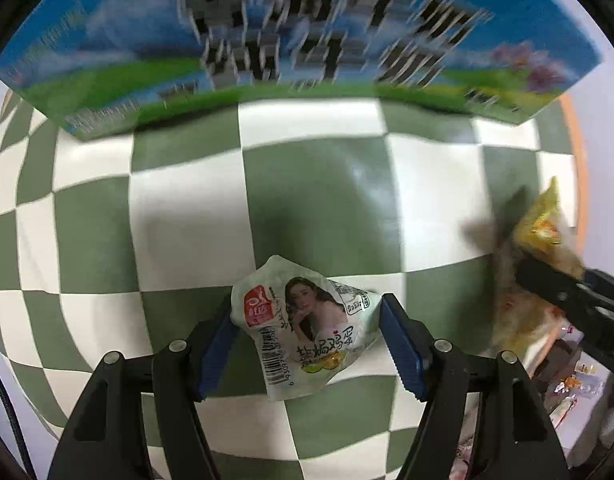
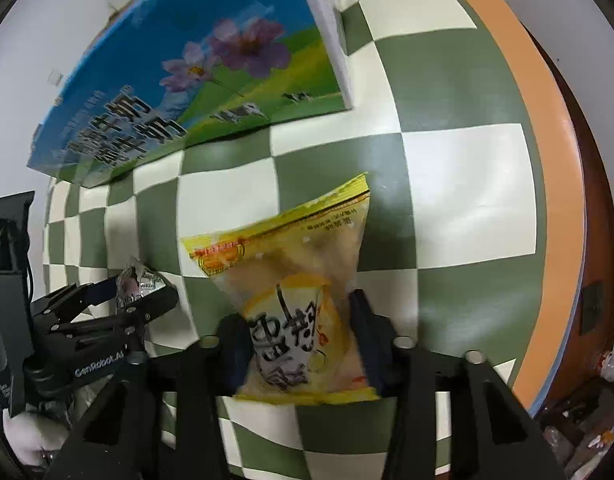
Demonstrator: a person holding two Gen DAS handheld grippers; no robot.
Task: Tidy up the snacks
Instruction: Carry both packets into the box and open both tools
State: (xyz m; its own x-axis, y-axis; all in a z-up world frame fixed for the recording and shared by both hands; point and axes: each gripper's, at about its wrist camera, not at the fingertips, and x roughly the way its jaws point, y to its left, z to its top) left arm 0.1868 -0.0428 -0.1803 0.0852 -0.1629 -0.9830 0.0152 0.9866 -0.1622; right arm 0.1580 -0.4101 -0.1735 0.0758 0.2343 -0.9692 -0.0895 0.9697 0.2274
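My left gripper (image 1: 307, 320) is shut on a small white egg snack packet (image 1: 307, 328) with a woman's picture, held above the green-and-white checked tablecloth (image 1: 187, 220). My right gripper (image 2: 299, 324) is shut on a yellow snack bag (image 2: 295, 292), also held over the cloth. The yellow bag (image 1: 543, 224) and the right gripper (image 1: 579, 304) show blurred at the right of the left wrist view. The left gripper (image 2: 119, 300) with its white packet (image 2: 139, 280) shows at the left of the right wrist view. A large blue carton (image 1: 299, 40) with a meadow print stands at the back of the table.
The blue carton (image 2: 187, 80) fills the far side of the table. The table's orange edge (image 2: 547, 160) runs along the right. Loose snack packets (image 1: 567, 392) lie below the table's right edge. A white wall is behind.
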